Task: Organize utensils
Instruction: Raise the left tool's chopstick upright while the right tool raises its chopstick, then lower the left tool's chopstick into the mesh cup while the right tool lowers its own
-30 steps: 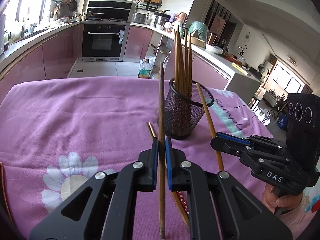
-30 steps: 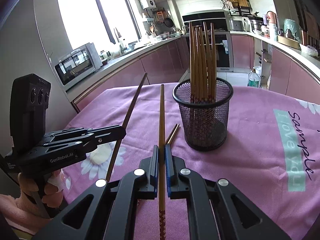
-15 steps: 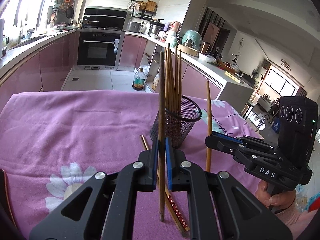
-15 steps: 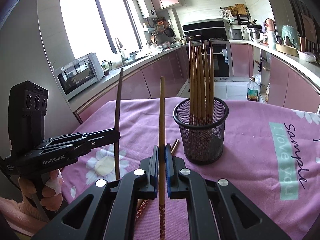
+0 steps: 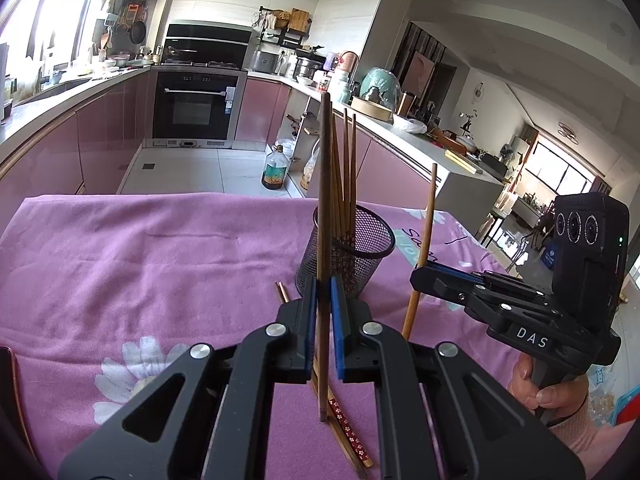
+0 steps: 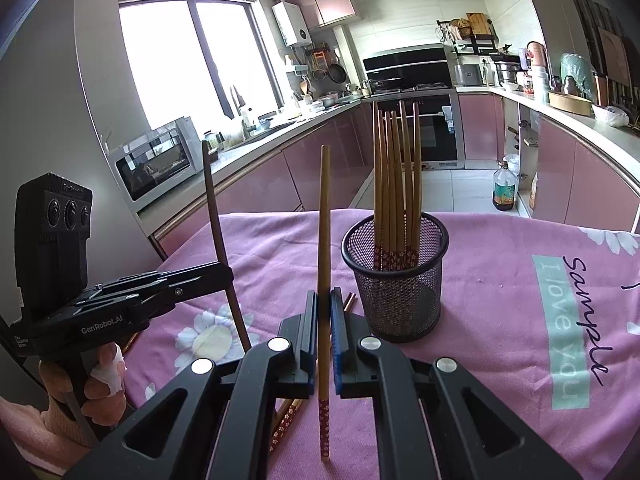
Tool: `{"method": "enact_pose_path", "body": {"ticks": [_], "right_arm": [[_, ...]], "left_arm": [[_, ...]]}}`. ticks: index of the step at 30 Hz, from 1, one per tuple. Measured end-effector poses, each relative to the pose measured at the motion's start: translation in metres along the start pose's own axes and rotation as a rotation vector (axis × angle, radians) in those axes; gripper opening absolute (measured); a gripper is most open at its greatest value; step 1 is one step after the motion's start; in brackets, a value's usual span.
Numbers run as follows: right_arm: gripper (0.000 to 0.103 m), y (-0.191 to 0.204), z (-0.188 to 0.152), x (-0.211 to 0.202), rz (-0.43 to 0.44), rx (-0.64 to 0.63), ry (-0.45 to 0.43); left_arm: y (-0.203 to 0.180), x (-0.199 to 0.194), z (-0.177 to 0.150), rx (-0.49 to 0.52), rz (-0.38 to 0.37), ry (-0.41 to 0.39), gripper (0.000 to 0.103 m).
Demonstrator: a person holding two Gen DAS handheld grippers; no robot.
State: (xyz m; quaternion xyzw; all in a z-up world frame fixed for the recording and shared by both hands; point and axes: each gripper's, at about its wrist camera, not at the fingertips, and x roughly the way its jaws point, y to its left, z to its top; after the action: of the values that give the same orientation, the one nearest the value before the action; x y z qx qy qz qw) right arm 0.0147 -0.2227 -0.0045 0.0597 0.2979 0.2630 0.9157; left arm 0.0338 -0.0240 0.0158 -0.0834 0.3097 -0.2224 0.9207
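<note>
My left claw pinches a dark chopstick upright; my right claw grips a lighter chopstick. The mesh holder stands ahead-right; only the right view shows its inner chopsticks' patterned ends.

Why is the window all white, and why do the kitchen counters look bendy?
Right wrist view: the window is washed out by bright daylight, so nothing shows outside. Both views: the fisheye lens curves straight lines near the edges, like the counter. Left wrist view: sun glare whitens the upper left corner; the dark chopstick at centre stays sharp.
</note>
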Motion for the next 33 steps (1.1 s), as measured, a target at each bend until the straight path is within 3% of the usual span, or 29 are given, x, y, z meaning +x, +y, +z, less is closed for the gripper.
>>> {"method": "enact_pose_path", "body": {"ticks": [33], "right_arm": [[0.005,0.0,0.032,-0.023,-0.019,-0.031,-0.108]], "left_arm": [[-0.02,-0.011,0.029,0.039,-0.028,-0.063,0.008]]}}
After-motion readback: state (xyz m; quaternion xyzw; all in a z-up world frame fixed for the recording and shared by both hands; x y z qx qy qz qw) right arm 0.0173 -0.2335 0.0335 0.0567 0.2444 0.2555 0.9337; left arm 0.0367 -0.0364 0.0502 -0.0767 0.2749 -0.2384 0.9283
